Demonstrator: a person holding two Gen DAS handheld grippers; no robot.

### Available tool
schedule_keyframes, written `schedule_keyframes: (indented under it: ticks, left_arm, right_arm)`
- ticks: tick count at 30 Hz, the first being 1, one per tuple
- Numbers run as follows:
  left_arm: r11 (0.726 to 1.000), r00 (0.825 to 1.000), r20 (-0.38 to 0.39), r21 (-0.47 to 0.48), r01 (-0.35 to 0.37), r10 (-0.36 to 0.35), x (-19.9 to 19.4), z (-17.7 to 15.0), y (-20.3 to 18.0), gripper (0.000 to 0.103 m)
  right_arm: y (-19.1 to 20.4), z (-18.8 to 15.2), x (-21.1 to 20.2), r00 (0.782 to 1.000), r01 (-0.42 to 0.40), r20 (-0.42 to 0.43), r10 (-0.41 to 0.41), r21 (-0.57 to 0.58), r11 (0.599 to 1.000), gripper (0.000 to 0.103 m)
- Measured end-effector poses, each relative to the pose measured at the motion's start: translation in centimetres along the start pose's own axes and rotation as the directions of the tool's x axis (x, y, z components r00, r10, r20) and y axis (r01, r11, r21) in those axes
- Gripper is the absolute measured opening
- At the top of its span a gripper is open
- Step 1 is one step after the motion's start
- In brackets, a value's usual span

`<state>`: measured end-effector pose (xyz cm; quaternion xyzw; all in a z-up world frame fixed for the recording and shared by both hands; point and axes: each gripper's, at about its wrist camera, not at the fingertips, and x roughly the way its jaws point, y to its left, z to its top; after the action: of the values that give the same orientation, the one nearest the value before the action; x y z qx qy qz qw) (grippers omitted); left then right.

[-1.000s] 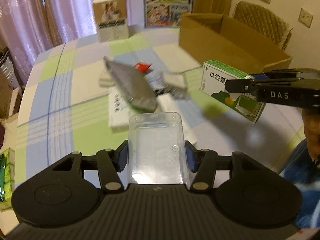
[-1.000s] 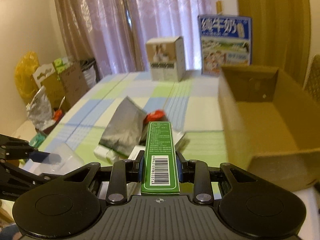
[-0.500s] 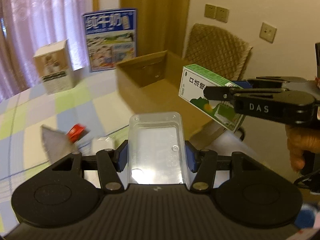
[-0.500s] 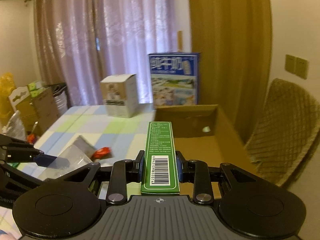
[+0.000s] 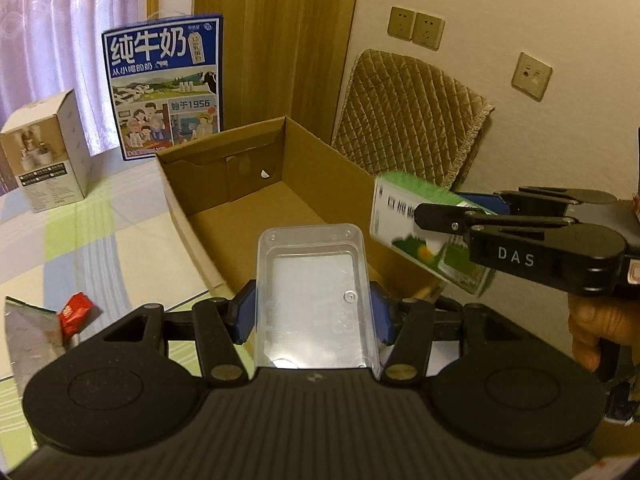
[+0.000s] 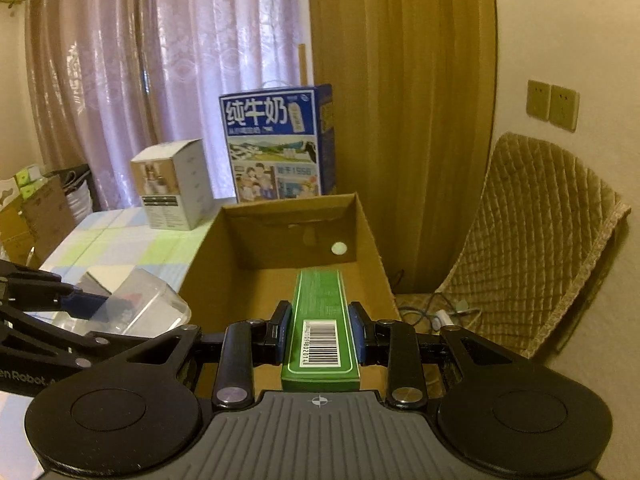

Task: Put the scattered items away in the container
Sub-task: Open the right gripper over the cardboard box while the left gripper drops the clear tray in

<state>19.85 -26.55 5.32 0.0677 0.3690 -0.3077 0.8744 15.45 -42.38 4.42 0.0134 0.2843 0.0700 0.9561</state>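
Clear plastic tray (image 5: 312,296) clamped in our left gripper (image 5: 312,316), poised at the cardboard box's (image 5: 224,200) 6 o'clock rim; our right gripper (image 6: 320,336) pinches the green carton (image 6: 320,320) above it.

The open brown cardboard box (image 5: 248,184) sits on the checked surface (image 5: 120,240), looking bare inside (just a small pale hole in its far wall). A clear plastic tray (image 5: 314,296) is held open side up over its near left edge, and a slim green carton (image 6: 320,320) with a barcode hangs over the near end, pointing lengthwise into it. A grey pouch (image 5: 28,332) and small red packet (image 5: 74,312) lie out on the surface.
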Motion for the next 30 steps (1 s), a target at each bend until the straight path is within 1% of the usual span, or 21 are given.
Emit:
schedule_keyframes:
  ticks: [6,15,16,17,19,21,26,28,29,30]
  left_arm:
    - [1.000,1.000,-0.014,0.010,0.006,-0.006,3.0,1.1,-0.5,0.051]
    - [1.000,0.999,-0.052,0.023,0.007,-0.006,6.4,0.8,-0.2,0.053]
    - [1.000,0.999,-0.052,0.023,0.007,-0.006,6.5,0.7,-0.2,0.054]
    - [1.000,0.999,-0.051,0.026,0.004,-0.003,6.5,0.6,-0.2,0.057]
    - [0.999,0.999,-0.044,0.036,-0.006,0.008,6.2,0.3,-0.2,0.058]
    - [0.999,0.999,-0.035,0.034,-0.014,0.015,5.8,0.1,0.0,0.061]
    - [0.999,1.000,-0.013,0.023,-0.023,0.024,4.2,-0.5,0.4,0.063]
    - [1.000,1.000,-0.005,0.016,-0.027,0.027,3.6,-0.8,0.6,0.063]
    - [1.000,1.000,-0.002,0.010,-0.028,0.028,3.2,-1.0,0.7,0.063]
    - [1.000,1.000,0.001,0.003,-0.028,0.028,2.9,-1.1,0.9,0.063]
  right_arm:
    - [-1.0,-0.2,3.2,0.999,-0.009,-0.039,0.009,0.002,1.000,0.027]
    - [-1.4,-0.5,5.4,0.998,-0.025,-0.058,0.025,0.012,1.000,0.027]
    - [-1.5,-0.6,5.4,0.998,-0.025,-0.058,0.026,0.013,1.000,0.027]
    - [-1.4,-0.5,5.6,0.998,-0.026,-0.059,0.027,0.014,1.000,0.027]
    - [-1.4,-0.5,5.8,0.998,-0.029,-0.059,0.029,0.014,0.999,0.028]
    - [-1.3,-0.5,6.0,0.998,-0.028,-0.059,0.029,0.011,1.000,0.028]
    - [-1.2,-0.5,6.0,0.998,-0.041,-0.049,0.041,0.012,0.999,0.028]
    - [-1.1,-0.4,5.9,0.998,-0.041,-0.038,0.042,0.010,0.999,0.038]
    - [-1.1,-0.4,5.7,0.999,-0.040,-0.032,0.040,0.012,0.999,0.053]
    - [-1.1,-0.3,5.5,0.999,-0.039,-0.023,0.039,0.015,0.999,0.062]
